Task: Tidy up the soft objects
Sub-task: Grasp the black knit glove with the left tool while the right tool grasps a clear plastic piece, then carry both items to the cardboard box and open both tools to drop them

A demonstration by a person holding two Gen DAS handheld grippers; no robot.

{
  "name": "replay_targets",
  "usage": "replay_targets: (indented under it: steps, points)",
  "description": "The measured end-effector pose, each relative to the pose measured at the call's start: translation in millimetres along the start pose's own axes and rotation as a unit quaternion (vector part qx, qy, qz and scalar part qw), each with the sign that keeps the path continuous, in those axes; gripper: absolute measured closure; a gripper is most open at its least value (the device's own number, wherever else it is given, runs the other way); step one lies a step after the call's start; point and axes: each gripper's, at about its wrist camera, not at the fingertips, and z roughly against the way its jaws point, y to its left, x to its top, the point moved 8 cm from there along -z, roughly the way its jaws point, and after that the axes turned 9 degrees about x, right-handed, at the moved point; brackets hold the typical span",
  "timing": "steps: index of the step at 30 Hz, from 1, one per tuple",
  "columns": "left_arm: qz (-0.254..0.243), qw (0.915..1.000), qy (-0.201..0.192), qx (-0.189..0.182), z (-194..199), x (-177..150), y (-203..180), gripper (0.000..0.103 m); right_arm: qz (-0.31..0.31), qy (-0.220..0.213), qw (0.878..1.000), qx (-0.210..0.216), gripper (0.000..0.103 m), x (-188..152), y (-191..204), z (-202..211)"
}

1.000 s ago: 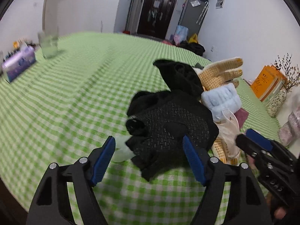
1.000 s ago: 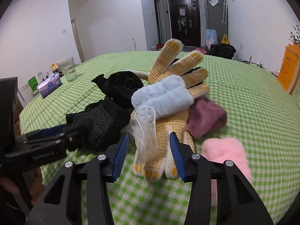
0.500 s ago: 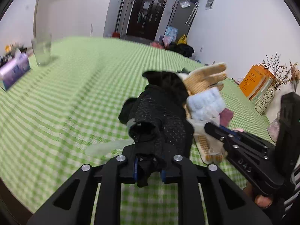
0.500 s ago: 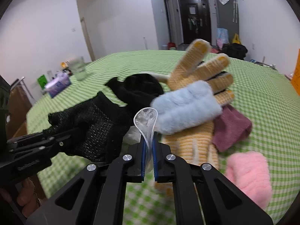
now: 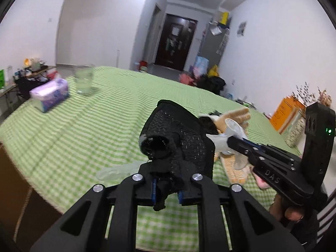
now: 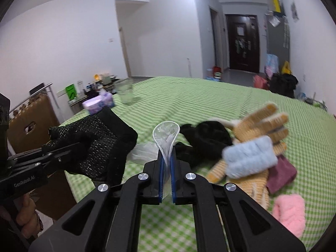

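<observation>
Above the green checked tablecloth [image 5: 100,126]: left gripper [image 5: 167,191] clamped tight on the cuff of a black textured glove [image 5: 180,142], glove lifted clear of the cloth, blue pads nearly hidden by fabric. Right gripper [image 6: 166,180] pinched on a clear plastic glove [image 6: 167,138], fingers almost together, thin film standing up between them. Beside it on the cloth, a heap: tan knit glove [image 6: 260,124], pale blue fluffy piece [image 6: 250,157] lying across it, black fabric [image 6: 205,138], maroon cloth [image 6: 281,174], pink fluffy piece [image 6: 290,214] nearest. Farther off, drinking glass [image 5: 84,79] and tissue pack [image 5: 50,94].
</observation>
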Motion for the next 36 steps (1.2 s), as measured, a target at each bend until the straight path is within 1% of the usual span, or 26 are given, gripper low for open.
replay_targets:
  steps: [4,9,12,14,16,18,19,21,22,24,25,27,28,30,31,32,33,35,36]
  points:
    - [0.033,0.9986,-0.01,0.039,26.8,-4.5,45.6,0.092,0.021,0.005,0.999,0.038,0.097,7.3,33.3,-10.6]
    - [0.073,0.9933,-0.026,0.085,60.6,-10.3,104.5,0.092,0.061,0.028,0.994,0.084,0.097,17.3,87.3,-45.2]
    - [0.099,0.9871,-0.035,0.121,80.7,-16.3,143.5,0.092,0.088,0.036,0.99,0.109,0.097,21.8,126.6,-67.3]
    - [0.12,0.9813,-0.038,0.145,91.1,-19.8,171.0,0.092,0.104,0.043,0.986,0.126,0.097,22.7,152.1,-82.3]
    - [0.144,0.9734,-0.041,0.173,101.5,-26.1,201.7,0.091,0.113,0.054,0.981,0.147,0.097,23.2,178.5,-97.2]
    - [0.168,0.9636,-0.041,0.204,111.5,-32.5,232.8,0.091,0.137,0.062,0.974,0.168,0.097,22.2,213.6,-111.3]
    - [0.19,0.9545,-0.045,0.226,119.0,-34.6,254.5,0.091,0.151,0.068,0.97,0.178,0.097,21.1,231.8,-118.2]
    - [0.213,0.9403,-0.056,0.26,131.5,-38.1,280.1,0.091,0.173,0.074,0.963,0.192,0.097,18.9,261.8,-129.3]
    - [0.218,0.935,-0.059,0.273,137.4,-39.9,289.2,0.091,0.181,0.077,0.961,0.196,0.097,18.2,272.6,-133.2]
    - [0.234,0.9219,-0.068,0.301,152.5,-43.4,308.4,0.091,0.2,0.09,0.952,0.214,0.097,14.7,304.3,-146.8]
    - [0.24,0.9147,-0.071,0.317,160.1,-45.6,317.1,0.091,0.205,0.095,0.949,0.22,0.097,14.1,313.8,-152.3]
    - [0.247,0.9016,-0.074,0.347,172.5,-52.1,330.3,0.091,0.218,0.109,0.939,0.241,0.097,9.8,344.4,-164.7]
    - [0.251,0.892,-0.073,0.369,180.5,-56.5,339.9,0.091,0.226,0.115,0.935,0.249,0.097,7.6,359.9,-170.4]
    - [0.266,0.8781,-0.066,0.392,190.9,-67.7,355.7,0.091,0.242,0.13,0.924,0.265,0.097,-1.0,385.5,-176.9]
    - [0.275,0.8724,-0.06,0.4,191.9,-74.5,361.5,0.091,0.248,0.138,0.92,0.272,0.097,-4.8,394.0,-180.6]
    - [0.284,0.8677,-0.052,0.405,192.8,-81.6,367.8,0.091,0.257,0.148,0.914,0.278,0.097,-11.7,405.8,-185.7]
    - [0.295,0.8608,-0.039,0.413,193.6,-90.7,377.4,0.091,0.266,0.159,0.908,0.281,0.097,-18.5,415.1,-189.1]
    - [0.31,0.8504,-0.03,0.424,195.8,-100.6,390.4,0.091,0.277,0.18,0.899,0.289,0.097,-32.9,428.3,-197.0]
    - [0.314,0.8471,-0.027,0.428,197.0,-104.0,390.7,0.091,0.279,0.19,0.895,0.292,0.097,-38.9,431.8,-200.7]
